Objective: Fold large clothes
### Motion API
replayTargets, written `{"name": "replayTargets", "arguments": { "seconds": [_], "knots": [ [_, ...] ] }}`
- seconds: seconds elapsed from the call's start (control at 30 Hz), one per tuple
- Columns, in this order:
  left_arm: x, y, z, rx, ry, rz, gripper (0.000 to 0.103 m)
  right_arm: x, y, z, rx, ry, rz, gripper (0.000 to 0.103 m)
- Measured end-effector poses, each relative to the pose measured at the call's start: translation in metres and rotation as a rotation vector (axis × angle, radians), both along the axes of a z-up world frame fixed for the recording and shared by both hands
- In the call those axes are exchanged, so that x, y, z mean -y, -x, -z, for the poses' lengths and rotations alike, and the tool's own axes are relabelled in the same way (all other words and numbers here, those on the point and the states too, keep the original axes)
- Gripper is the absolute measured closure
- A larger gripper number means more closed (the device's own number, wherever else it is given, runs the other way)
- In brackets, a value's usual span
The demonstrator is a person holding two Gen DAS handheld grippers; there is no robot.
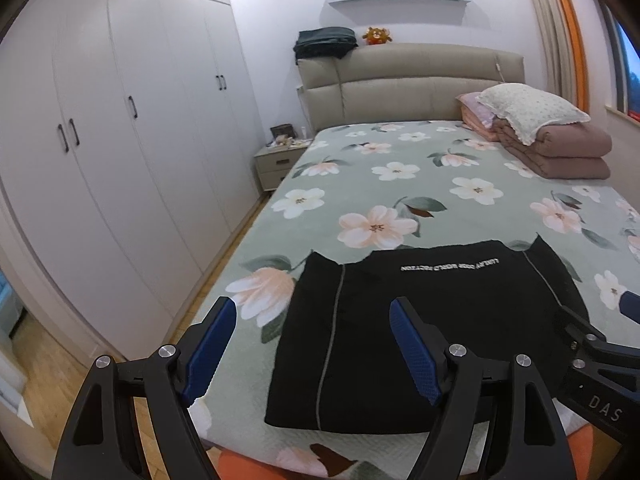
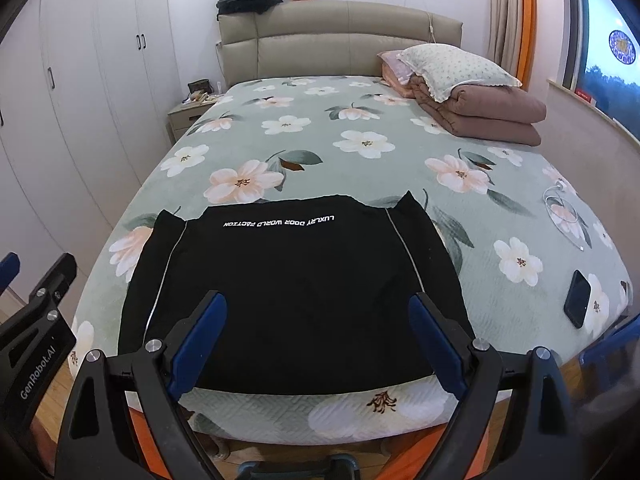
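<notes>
Black garment point(image 2: 296, 292), folded into a flat, neat rectangle with thin grey piping down both sides and a line of white lettering near its far edge, lies on the bed point(image 2: 360, 144) at its near end. Left tongs point(image 1: 310, 346) hover wide and empty at its 8 o'clock corner. Right tongs point(image 2: 318, 338) hang wide and empty over its 6 o'clock edge.
</notes>
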State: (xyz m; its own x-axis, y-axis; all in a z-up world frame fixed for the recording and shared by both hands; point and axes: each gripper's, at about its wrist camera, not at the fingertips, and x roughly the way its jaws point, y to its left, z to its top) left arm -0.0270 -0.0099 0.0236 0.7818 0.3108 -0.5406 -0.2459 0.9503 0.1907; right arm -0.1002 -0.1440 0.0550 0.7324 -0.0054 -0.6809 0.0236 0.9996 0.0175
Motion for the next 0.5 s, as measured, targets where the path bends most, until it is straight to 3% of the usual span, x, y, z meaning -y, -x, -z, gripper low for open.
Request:
{"name": "replayTargets", "arguments": {
  "seconds": [0.5],
  "knots": [
    [0.0006, -0.0036, 0.0041, -0.016, -0.012, -0.003, 0.023, -0.0027, 0.0013, 0.0, -0.007, 0.01, -0.019, 0.009]
  ]
}}
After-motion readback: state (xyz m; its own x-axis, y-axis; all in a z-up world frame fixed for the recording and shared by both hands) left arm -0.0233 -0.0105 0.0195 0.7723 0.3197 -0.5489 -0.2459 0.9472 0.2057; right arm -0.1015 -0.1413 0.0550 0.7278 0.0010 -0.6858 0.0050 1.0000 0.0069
